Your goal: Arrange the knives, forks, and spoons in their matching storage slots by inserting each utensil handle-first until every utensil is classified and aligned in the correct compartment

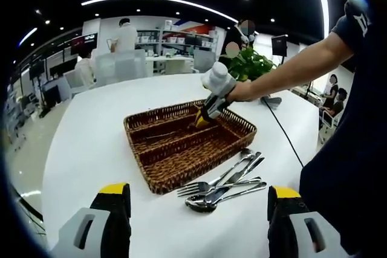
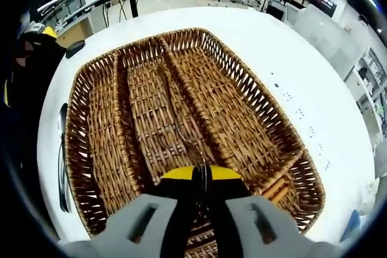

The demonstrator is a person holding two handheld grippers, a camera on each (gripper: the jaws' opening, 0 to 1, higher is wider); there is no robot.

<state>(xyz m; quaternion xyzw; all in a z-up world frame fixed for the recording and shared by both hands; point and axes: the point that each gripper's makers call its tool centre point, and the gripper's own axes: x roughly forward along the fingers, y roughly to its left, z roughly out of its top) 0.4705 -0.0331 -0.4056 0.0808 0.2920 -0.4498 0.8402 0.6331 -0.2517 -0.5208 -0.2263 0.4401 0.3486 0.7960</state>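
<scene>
A brown wicker tray point(image 1: 158, 176) with three long compartments lies on the white table. In the left gripper view, a person's hand holds my right gripper point(image 1: 203, 120) low over the tray's far end. In the right gripper view, my right gripper point(image 2: 202, 173) is shut on a fork point(image 2: 172, 104) near its tines. The handle stretches away along the middle compartment point(image 2: 145, 89). A loose pile of forks, spoons and knives point(image 1: 225, 184) lies on the table beside the tray's near corner. My left gripper point(image 1: 199, 194) stands open just short of that pile, holding nothing.
A black cable point(image 1: 284, 140) runs across the table to the right of the tray, with a green plant point(image 1: 251, 64) behind it. The person's dark-clothed body point(image 1: 351, 149) stands at the right. The white table point(image 2: 290, 64) extends beyond the tray.
</scene>
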